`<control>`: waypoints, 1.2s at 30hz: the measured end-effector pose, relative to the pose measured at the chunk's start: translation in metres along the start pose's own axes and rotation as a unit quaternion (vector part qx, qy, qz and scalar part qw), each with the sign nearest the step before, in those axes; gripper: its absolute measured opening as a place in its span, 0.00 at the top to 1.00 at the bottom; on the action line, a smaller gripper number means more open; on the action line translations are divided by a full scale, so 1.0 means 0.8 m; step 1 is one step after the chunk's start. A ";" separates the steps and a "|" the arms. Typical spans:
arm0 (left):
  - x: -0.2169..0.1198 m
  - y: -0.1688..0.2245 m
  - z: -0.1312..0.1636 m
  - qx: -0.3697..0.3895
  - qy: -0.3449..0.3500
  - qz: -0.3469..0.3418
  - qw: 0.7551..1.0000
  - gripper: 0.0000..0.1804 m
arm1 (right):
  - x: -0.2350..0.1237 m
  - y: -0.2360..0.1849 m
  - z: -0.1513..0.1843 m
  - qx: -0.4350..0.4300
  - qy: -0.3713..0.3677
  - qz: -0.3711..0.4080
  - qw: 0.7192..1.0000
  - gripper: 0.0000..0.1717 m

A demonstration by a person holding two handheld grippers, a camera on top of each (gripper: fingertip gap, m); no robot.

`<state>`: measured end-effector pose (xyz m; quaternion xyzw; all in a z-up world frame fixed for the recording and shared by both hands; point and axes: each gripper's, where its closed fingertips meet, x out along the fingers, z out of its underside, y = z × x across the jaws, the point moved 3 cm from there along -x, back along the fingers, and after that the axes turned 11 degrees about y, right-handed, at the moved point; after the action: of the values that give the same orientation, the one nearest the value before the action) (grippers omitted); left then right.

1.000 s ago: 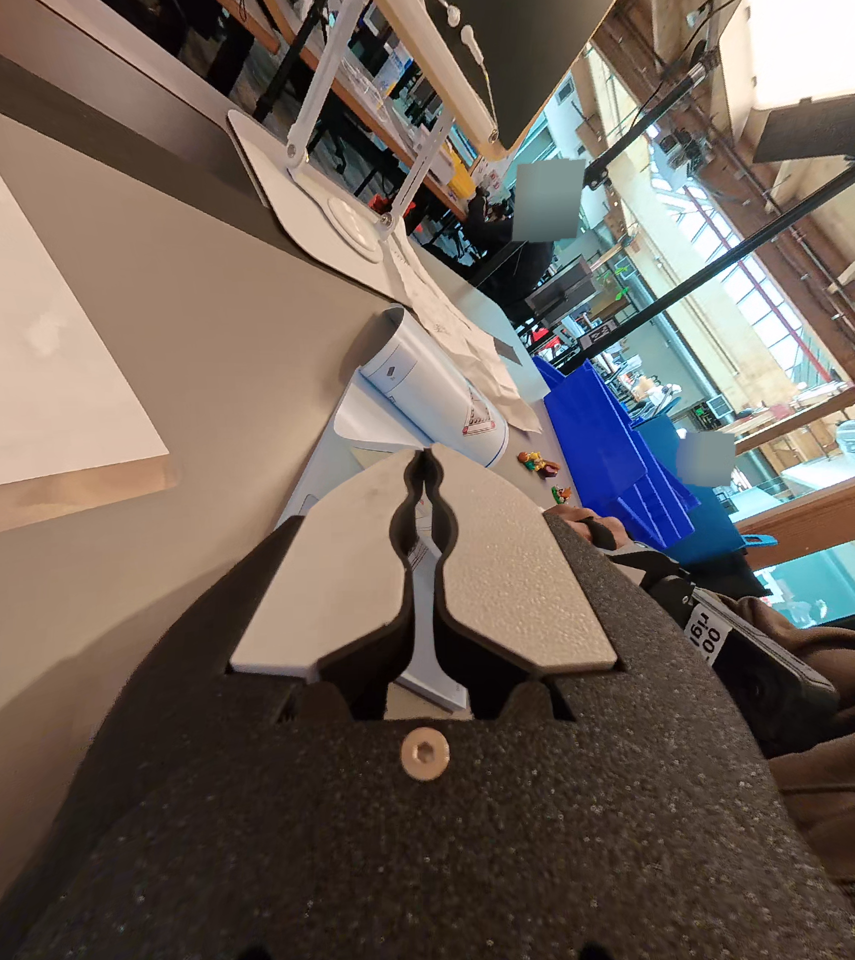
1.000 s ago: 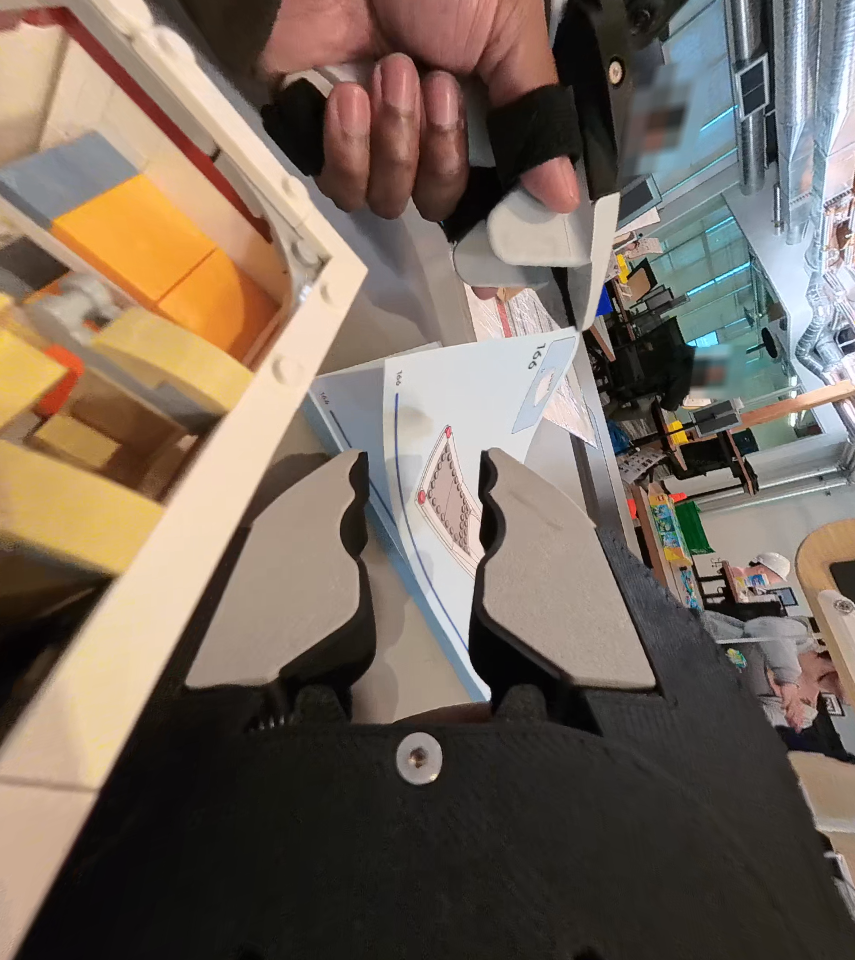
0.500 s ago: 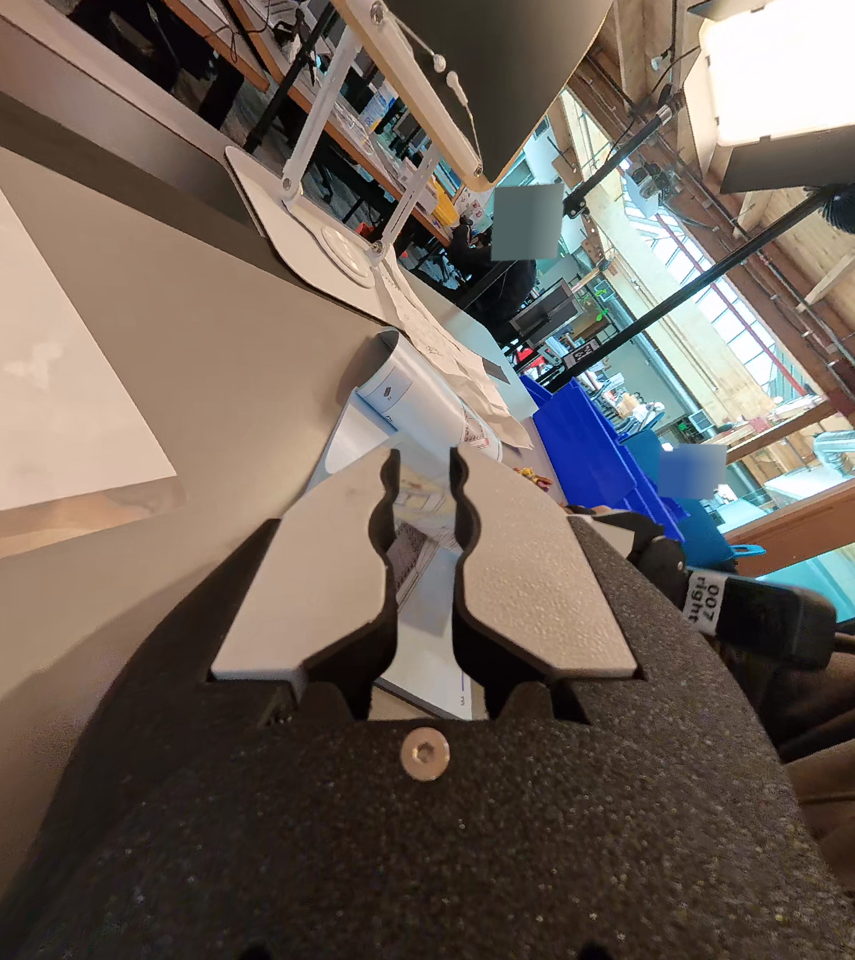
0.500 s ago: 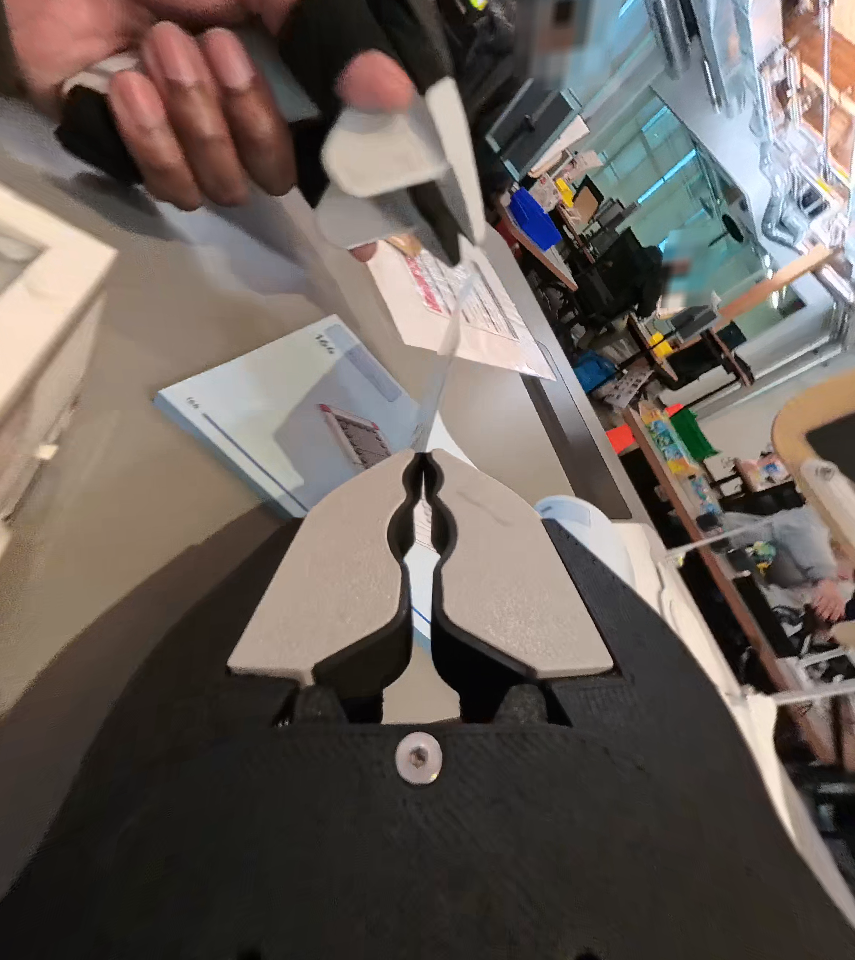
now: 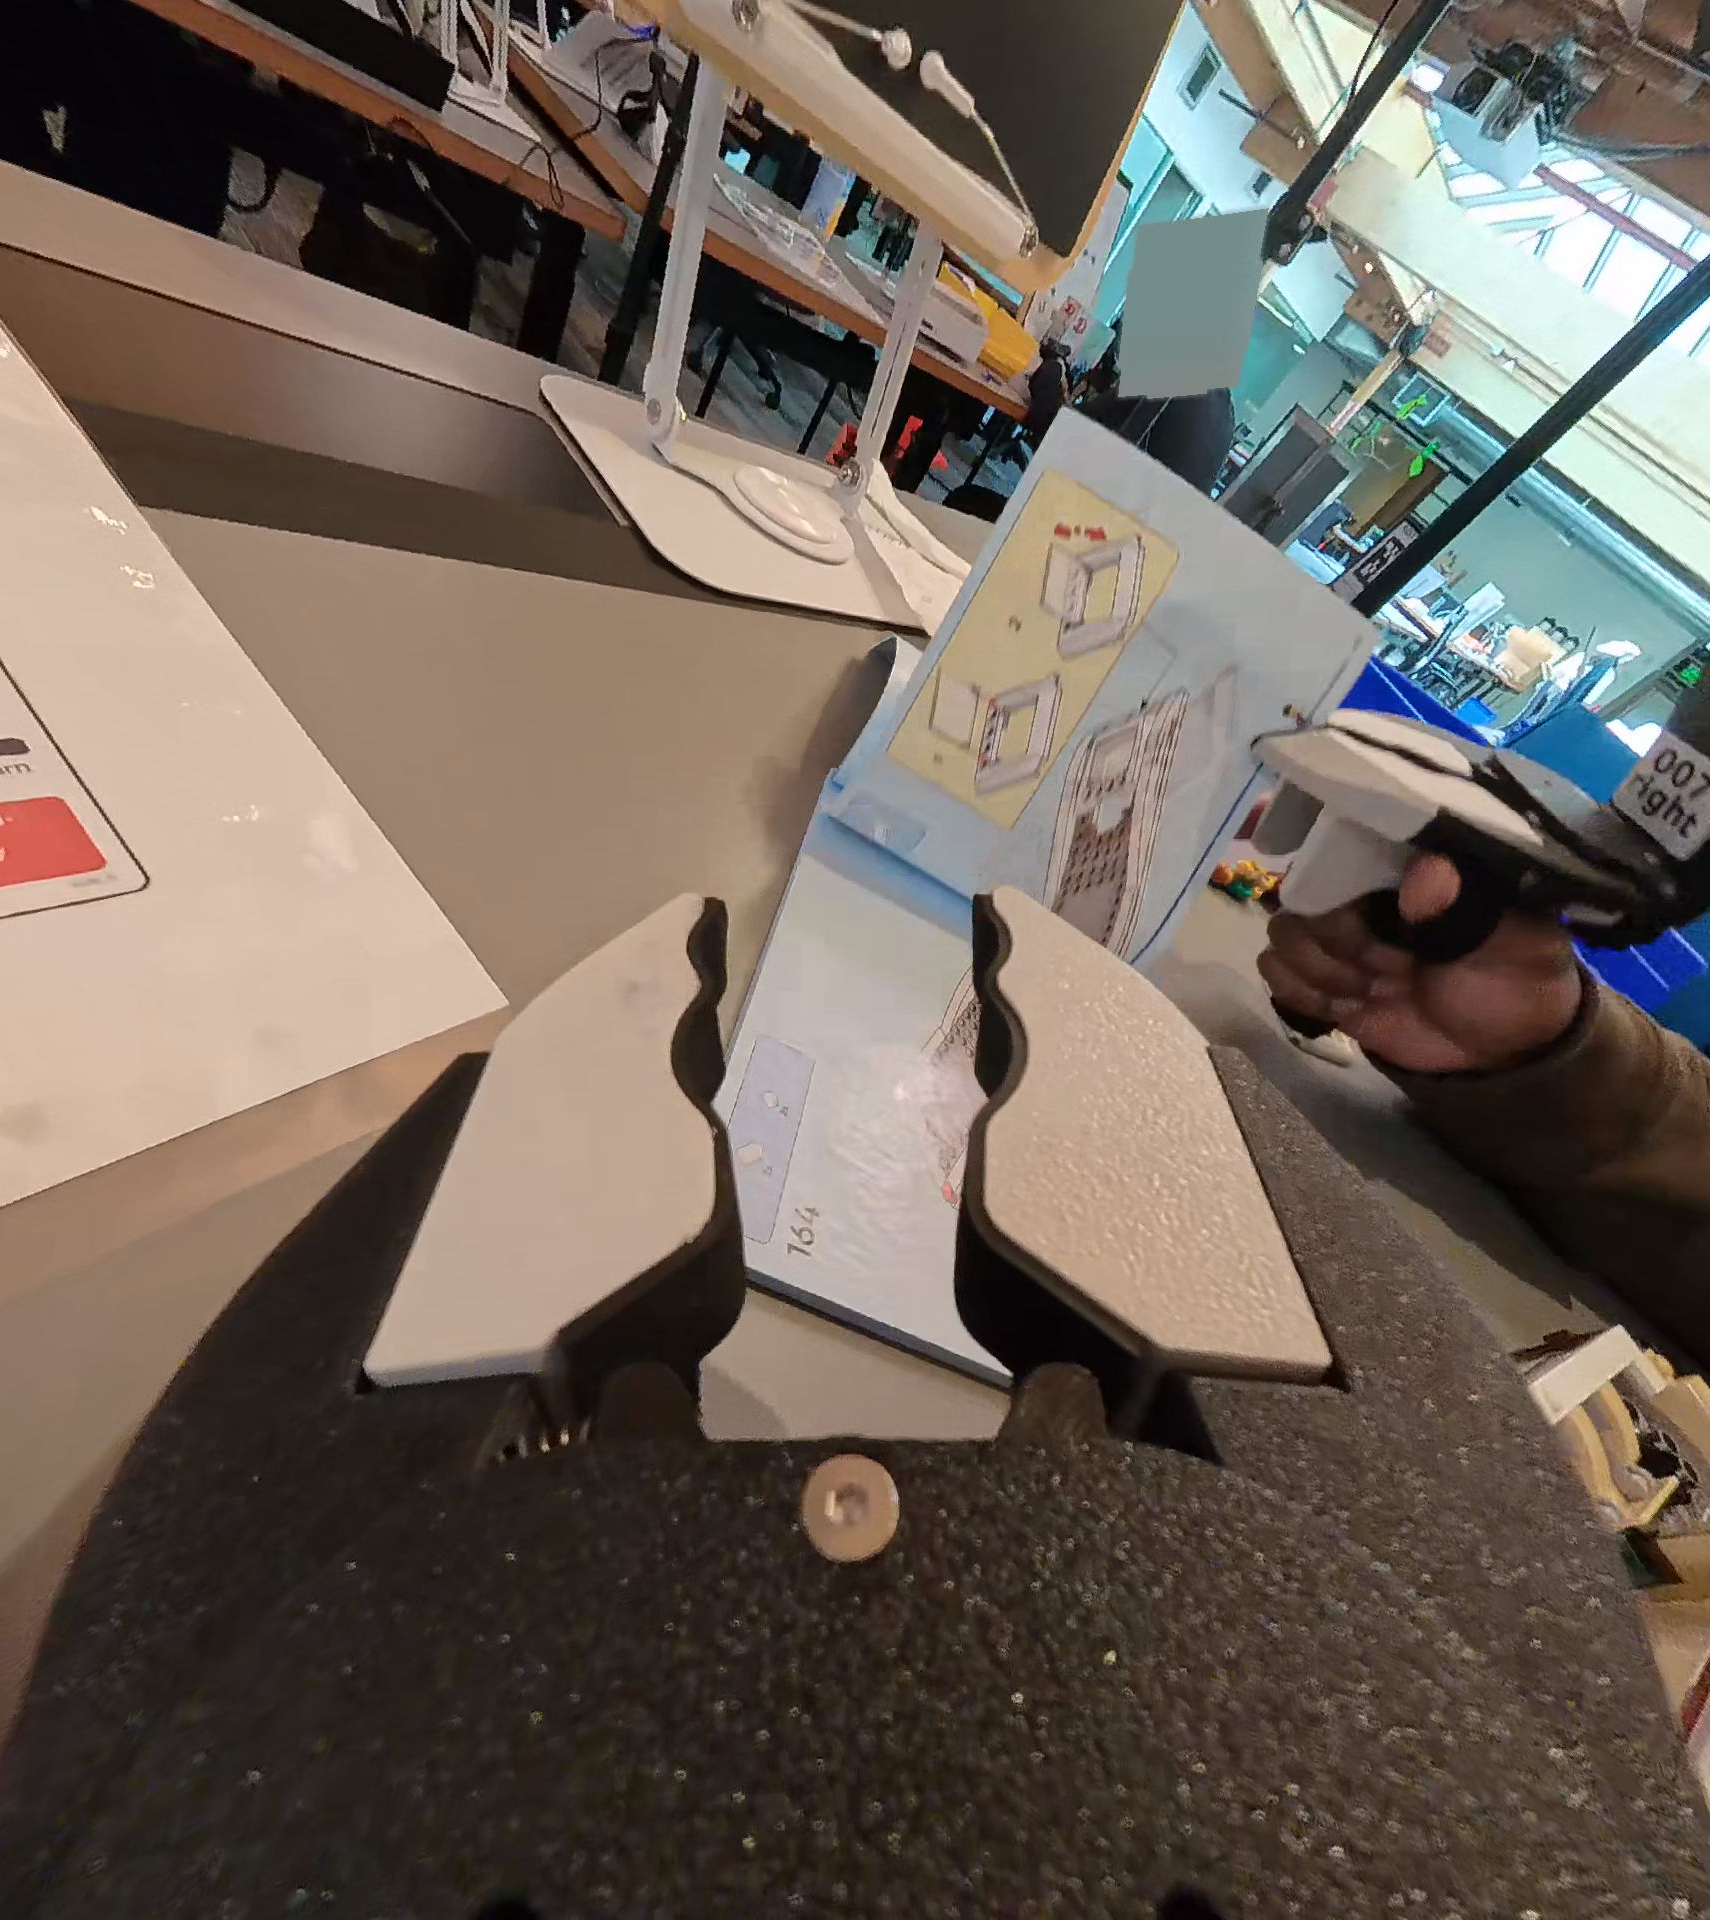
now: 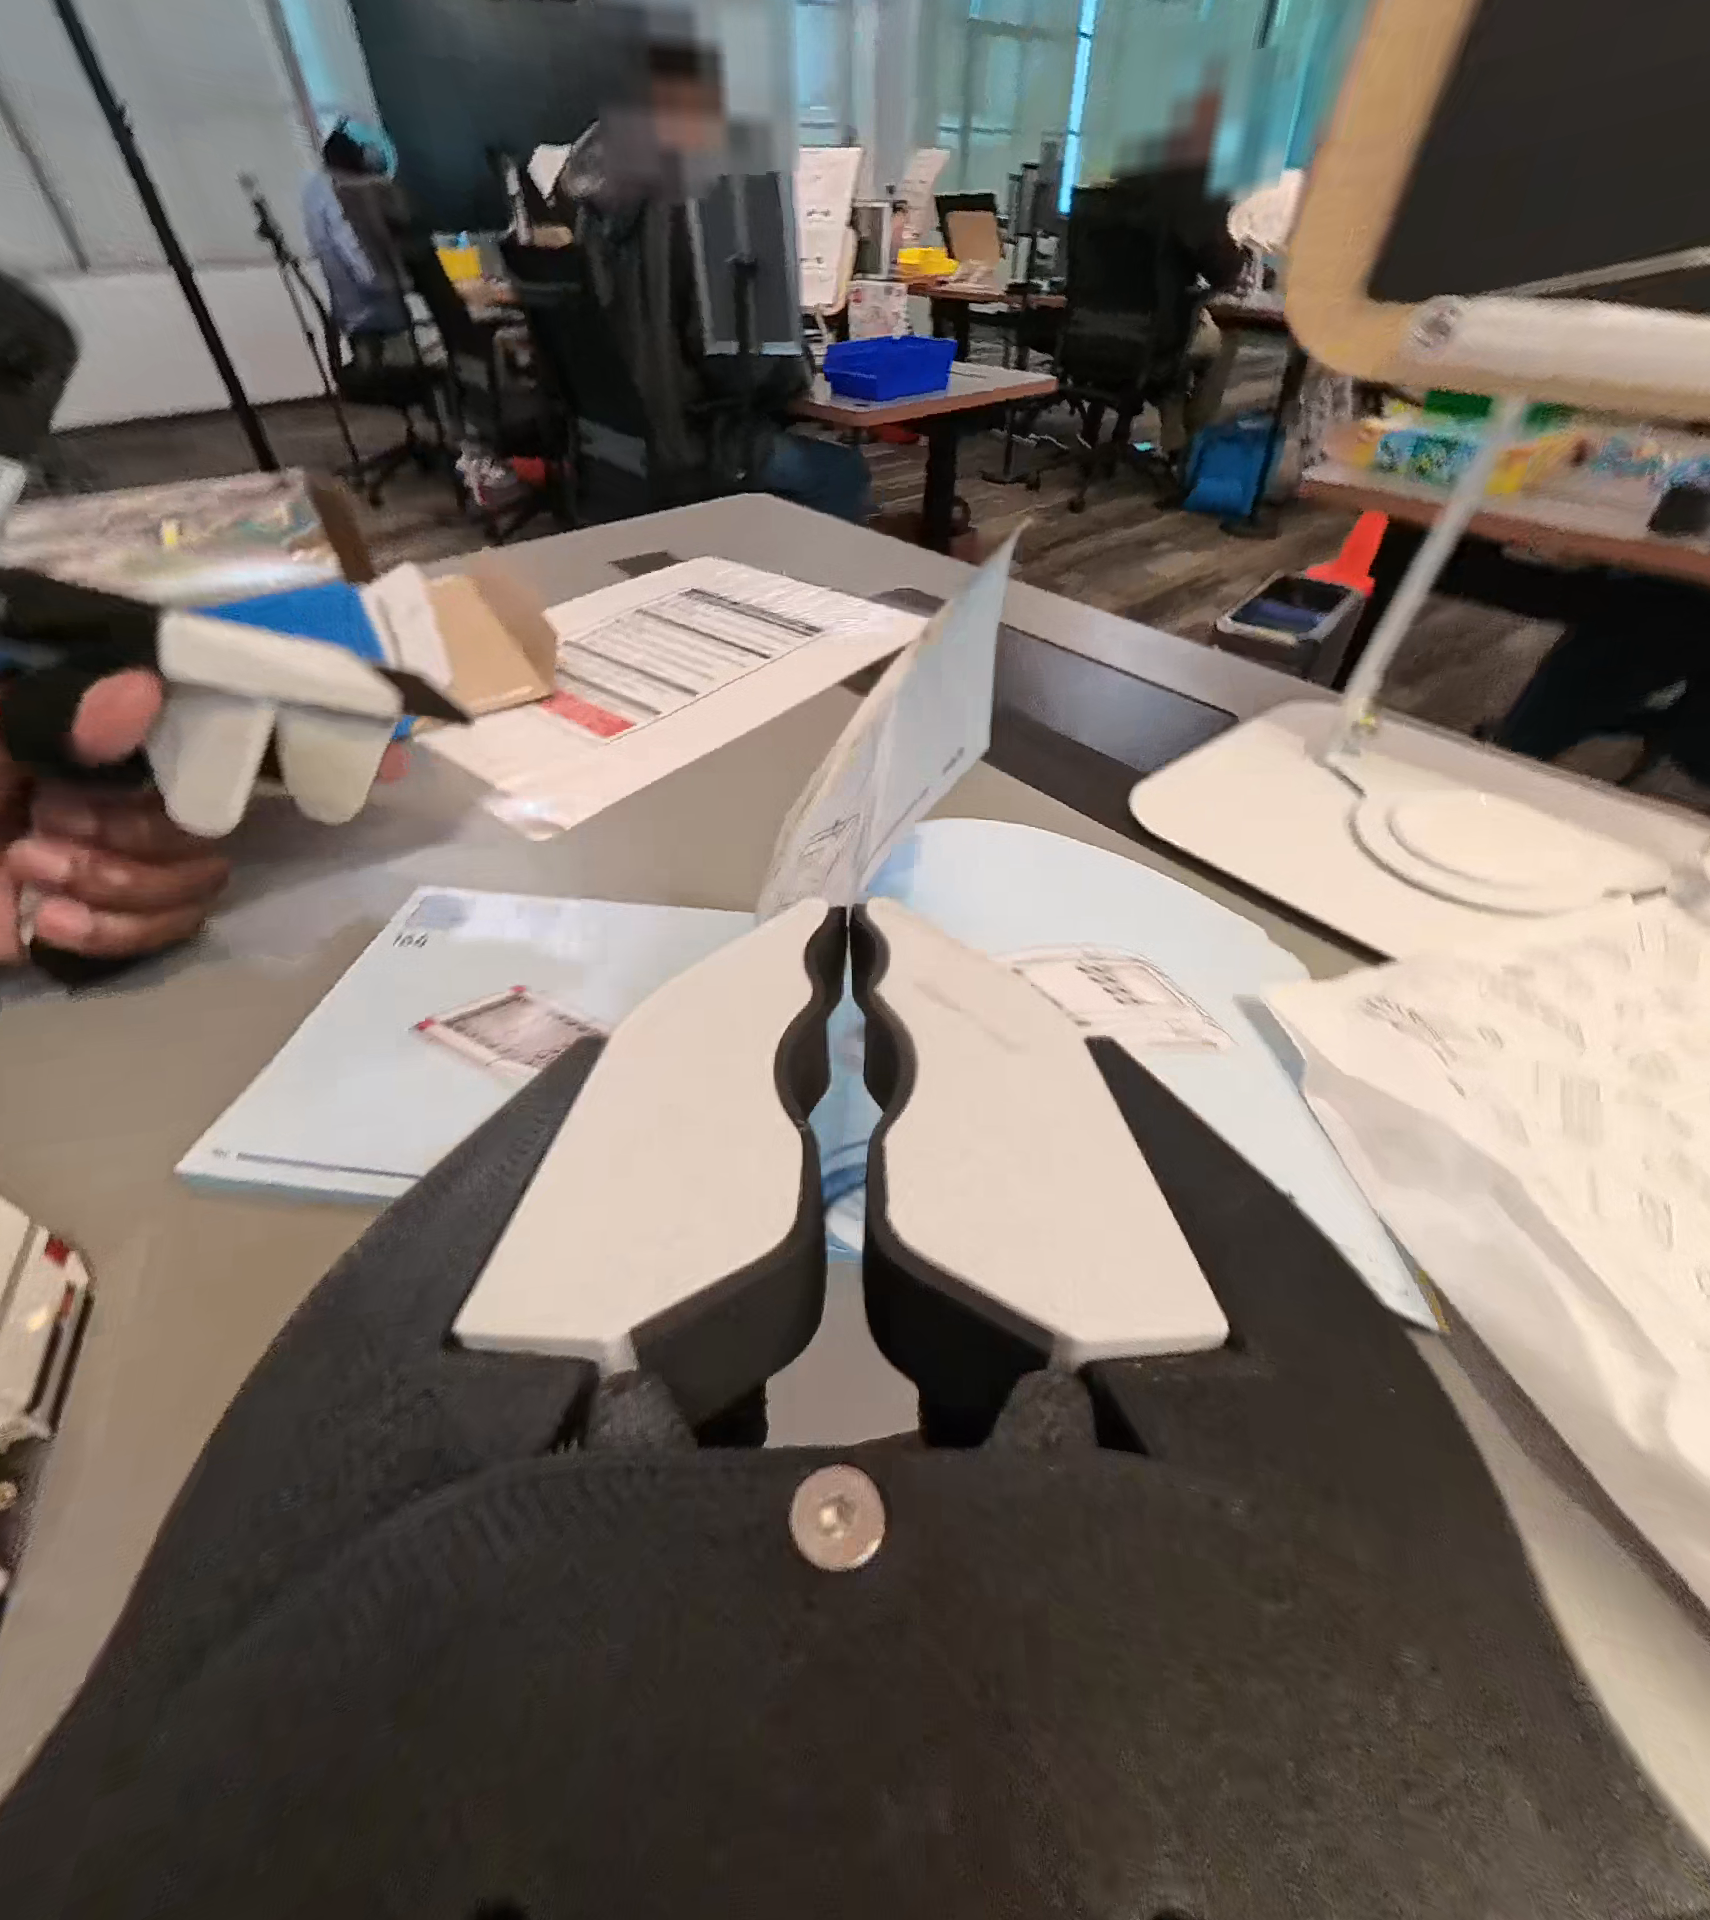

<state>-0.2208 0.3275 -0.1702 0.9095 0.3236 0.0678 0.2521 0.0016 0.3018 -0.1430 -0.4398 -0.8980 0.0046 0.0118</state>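
An open light-blue instruction booklet (image 5: 861, 1091) lies on the grey table (image 5: 518, 727). My right gripper (image 6: 848, 909) is shut on the edge of one page (image 6: 913, 748) and holds it lifted, standing up from the booklet (image 6: 477, 997). The left wrist view shows the same: the right gripper (image 5: 1287, 748) pinches the raised page (image 5: 1090, 707) at its right edge. My left gripper (image 5: 849, 914) is open and empty, just above the flat left page, touching nothing. It also shows at the left of the right wrist view (image 6: 394, 686), clear of the page.
A white laminated sheet (image 5: 103, 831) lies left of the booklet. A white stand base (image 5: 726, 520) sits behind it. A brick model (image 5: 1682, 1507) stands at the near right. A crinkled white bag (image 6: 1609, 1143) lies right of the booklet. Blue bins (image 5: 1609, 748) are beyond. Across from one pair of fingers to the other is roughly 20 centimetres.
My left gripper opened, let go of the page and drew back. My right gripper shut on the page's edge and now holds it raised.
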 end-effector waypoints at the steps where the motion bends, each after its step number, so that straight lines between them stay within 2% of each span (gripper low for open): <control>1: 0.001 0.000 0.002 0.001 -0.006 0.002 1.000 0.75 | -0.003 0.013 -0.002 0.024 0.002 0.011 1.000 1.00; 5: 0.002 -0.001 0.011 0.009 -0.032 0.003 0.999 0.75 | -0.016 0.068 -0.005 0.127 -0.003 0.063 0.990 0.98; 9: 0.001 -0.002 0.018 0.022 -0.060 -0.003 0.998 0.75 | -0.034 0.122 0.014 0.232 -0.044 0.119 0.964 0.91; 12: 0.000 -0.005 0.019 0.030 -0.067 -0.010 0.997 0.75 | -0.050 0.148 0.022 0.266 -0.066 0.155 0.949 0.87; 15: 0.000 -0.006 0.020 0.033 -0.073 -0.013 0.997 0.75 | -0.051 0.145 0.006 0.216 -0.066 0.149 0.963 0.86; 19: 0.001 -0.005 0.022 0.040 -0.081 -0.013 0.996 0.75 | -0.026 0.074 -0.004 0.053 -0.102 0.044 0.992 0.85; 23: 0.003 -0.003 0.025 0.048 -0.090 -0.012 0.995 0.75 | -0.002 -0.023 0.021 -0.096 -0.134 -0.094 0.982 0.86; 26: 0.002 -0.002 0.026 0.052 -0.095 -0.013 0.994 0.75 | 0.010 -0.071 0.037 -0.123 -0.146 -0.153 0.970 0.87; 29: 0.002 -0.003 0.027 0.055 -0.098 -0.015 0.993 0.75 | 0.015 -0.081 0.052 -0.156 -0.166 -0.148 0.962 0.88; 32: 0.002 -0.002 0.028 0.058 -0.101 -0.014 0.993 0.75 | 0.016 -0.057 0.061 -0.198 -0.190 -0.088 0.957 0.90; 36: 0.002 -0.001 0.030 0.063 -0.106 -0.014 0.992 0.75 | 0.015 -0.017 0.054 -0.170 -0.190 -0.015 0.967 0.90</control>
<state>-0.2131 0.3191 -0.1912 0.9210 0.3111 -0.0528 0.2284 -0.0176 0.3026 -0.1856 -0.4131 -0.8777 -0.0652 -0.2338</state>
